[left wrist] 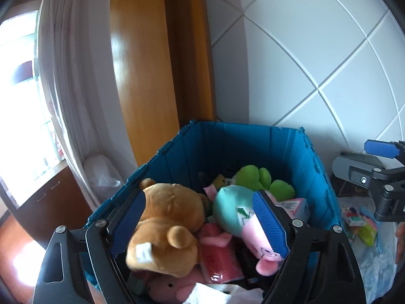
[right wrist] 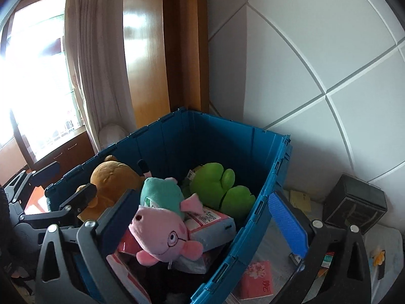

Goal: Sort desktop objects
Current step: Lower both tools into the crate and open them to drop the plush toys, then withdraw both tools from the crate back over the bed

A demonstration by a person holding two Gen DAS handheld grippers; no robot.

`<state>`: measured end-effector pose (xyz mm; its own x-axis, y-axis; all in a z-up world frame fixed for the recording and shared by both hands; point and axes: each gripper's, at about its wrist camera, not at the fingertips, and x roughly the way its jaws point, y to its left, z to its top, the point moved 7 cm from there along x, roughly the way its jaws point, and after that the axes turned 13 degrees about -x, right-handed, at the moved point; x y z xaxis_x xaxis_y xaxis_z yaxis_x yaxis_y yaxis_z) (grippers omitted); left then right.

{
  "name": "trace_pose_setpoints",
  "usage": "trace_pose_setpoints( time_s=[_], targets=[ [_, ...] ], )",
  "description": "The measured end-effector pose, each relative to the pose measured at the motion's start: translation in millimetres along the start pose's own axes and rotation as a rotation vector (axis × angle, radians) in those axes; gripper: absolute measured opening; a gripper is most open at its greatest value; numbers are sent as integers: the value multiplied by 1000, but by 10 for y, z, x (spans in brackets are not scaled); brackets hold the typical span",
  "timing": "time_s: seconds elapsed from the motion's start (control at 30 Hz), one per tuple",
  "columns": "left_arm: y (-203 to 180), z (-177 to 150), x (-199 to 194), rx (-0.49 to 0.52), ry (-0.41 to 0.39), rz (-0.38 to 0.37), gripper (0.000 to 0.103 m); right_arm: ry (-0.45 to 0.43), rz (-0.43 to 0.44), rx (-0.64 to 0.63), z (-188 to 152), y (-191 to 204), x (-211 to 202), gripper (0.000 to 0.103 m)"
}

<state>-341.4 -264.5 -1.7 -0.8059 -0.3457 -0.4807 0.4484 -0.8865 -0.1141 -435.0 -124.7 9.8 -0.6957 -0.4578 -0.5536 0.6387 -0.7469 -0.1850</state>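
A blue crate [left wrist: 253, 139] [right wrist: 253, 212] holds several plush toys. Among them are a brown bear [left wrist: 164, 228] [right wrist: 111, 179], a pink pig in a teal dress [left wrist: 243, 207] [right wrist: 162, 228] and a green frog [left wrist: 263, 179] [right wrist: 220, 187]. A pink-and-white carton [right wrist: 210, 223] and pink packets [left wrist: 217, 253] lie under them. My left gripper [left wrist: 200, 224] [right wrist: 68, 182] hovers open over the crate; the bear lies loose and blurred by its left finger. My right gripper [right wrist: 202, 221] [left wrist: 379, 149] is open and straddles the crate's right wall, holding nothing.
Right of the crate, the table carries a black box [right wrist: 354, 202], a pink tissue pack [right wrist: 255, 278], a yellow card [right wrist: 300, 198] and small packets [left wrist: 359, 223]. Behind stand a white tiled wall [right wrist: 329, 63], a wooden door [left wrist: 141, 63] and a curtain [left wrist: 68, 76].
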Motion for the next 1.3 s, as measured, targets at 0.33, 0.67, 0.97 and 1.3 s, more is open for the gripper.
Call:
trace_pose_setpoints(
  time_s=[0.33, 0.67, 0.97, 1.3],
  targets=[
    [-118, -95, -479, -60, -46, -29, 87, -28, -73, -12, -316, -31, -734, 103],
    [-611, -609, -1606, -59, -76, -146, 90, -68, -126, 45, -1251, -242, -2072, 103],
    [-1152, -1440, -2582, -9, -2, -213, 90, -11, -208, 109, -2394, -357, -3131, 103],
    [-1319, -2000, -3019, 31, 74, -254, 90, 49, -287, 229, -3210, -368, -3851, 103]
  ],
)
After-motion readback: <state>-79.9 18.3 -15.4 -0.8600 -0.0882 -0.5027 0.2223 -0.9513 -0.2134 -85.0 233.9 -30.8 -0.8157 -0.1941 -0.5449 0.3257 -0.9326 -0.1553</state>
